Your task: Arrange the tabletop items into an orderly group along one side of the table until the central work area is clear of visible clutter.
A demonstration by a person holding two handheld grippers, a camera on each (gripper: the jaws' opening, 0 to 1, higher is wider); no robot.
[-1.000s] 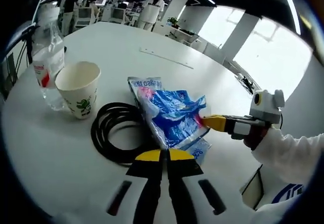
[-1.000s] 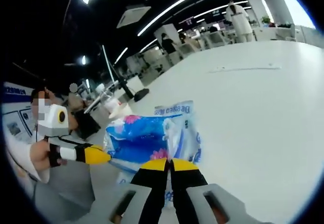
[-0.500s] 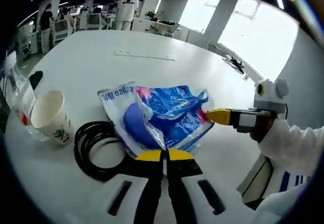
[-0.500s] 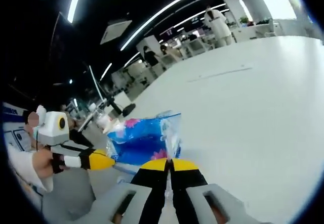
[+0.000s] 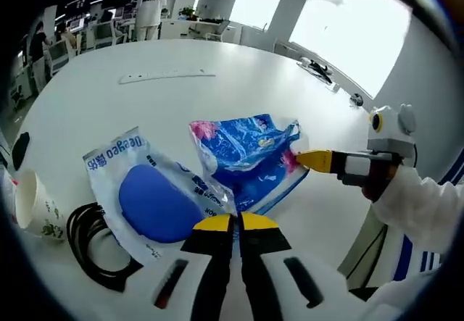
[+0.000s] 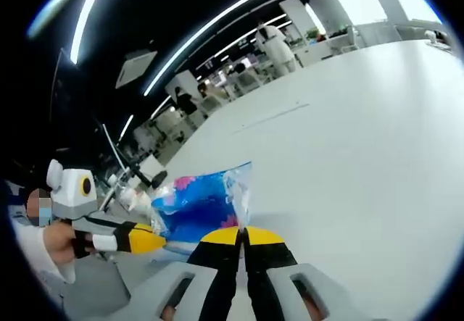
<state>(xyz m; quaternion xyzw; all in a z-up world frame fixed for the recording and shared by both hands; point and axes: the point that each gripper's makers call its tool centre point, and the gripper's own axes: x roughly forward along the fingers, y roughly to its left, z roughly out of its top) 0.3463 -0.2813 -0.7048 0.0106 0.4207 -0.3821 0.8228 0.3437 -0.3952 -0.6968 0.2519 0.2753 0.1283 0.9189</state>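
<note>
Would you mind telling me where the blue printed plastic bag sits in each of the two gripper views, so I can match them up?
Left gripper view: the blue printed plastic bag lies just right of centre, above this view's own jaws, with the right gripper at its right edge.
Right gripper view: the bag sits lower left of centre, with the left gripper at its lower left.
Shared landmark: the white table.

The paper cup (image 5: 30,203) is cut off at the edge; the clear pouch (image 5: 148,194) partly hides the black cable (image 5: 94,252).
</note>
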